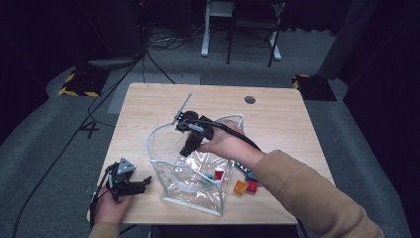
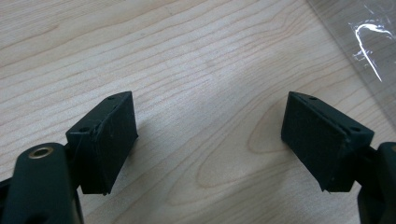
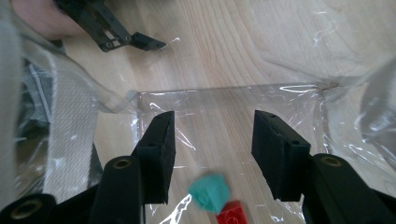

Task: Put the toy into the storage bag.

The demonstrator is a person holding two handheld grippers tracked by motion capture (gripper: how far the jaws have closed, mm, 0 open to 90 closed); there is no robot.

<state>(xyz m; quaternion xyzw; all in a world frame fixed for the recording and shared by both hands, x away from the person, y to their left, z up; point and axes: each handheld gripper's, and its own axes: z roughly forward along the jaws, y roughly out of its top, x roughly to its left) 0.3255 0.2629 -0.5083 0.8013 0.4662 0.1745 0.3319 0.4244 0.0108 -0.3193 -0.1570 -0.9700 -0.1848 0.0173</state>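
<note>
Closest to me in the high view, my left gripper (image 1: pixel 130 183) rests low on the light wood-grain table (image 1: pixel 148 104) near its front left corner, its jaws spread wide with nothing between them; the left gripper view confirms that, showing bare table between the two black pads (image 2: pixel 109 140) and a corner of clear plastic at the upper right. Beside it stands the clear plastic pouch with white edging (image 1: pixel 190 191), mouth open upward, near the table's front edge. My right gripper (image 1: pixel 187 148) reaches down into that mouth from above, jaws partly open and gripping nothing. The right gripper view looks down inside the pouch, where a small teal block (image 3: pixel 210 192) and a red toy brick (image 3: pixel 231 213) lie loose on the clear bottom just below the jaws, touching each other, something the high view shows only dimly through the plastic. From above I can also see an orange brick (image 1: pixel 239 186) and another red brick (image 1: pixel 252 185) outside the pouch, just right of it on the table. Around the table lies grey carpet (image 1: pixel 44 148) with black cables, yellow-and-black striped bases at both far corners, and a white frame at the back of a dark room.
</note>
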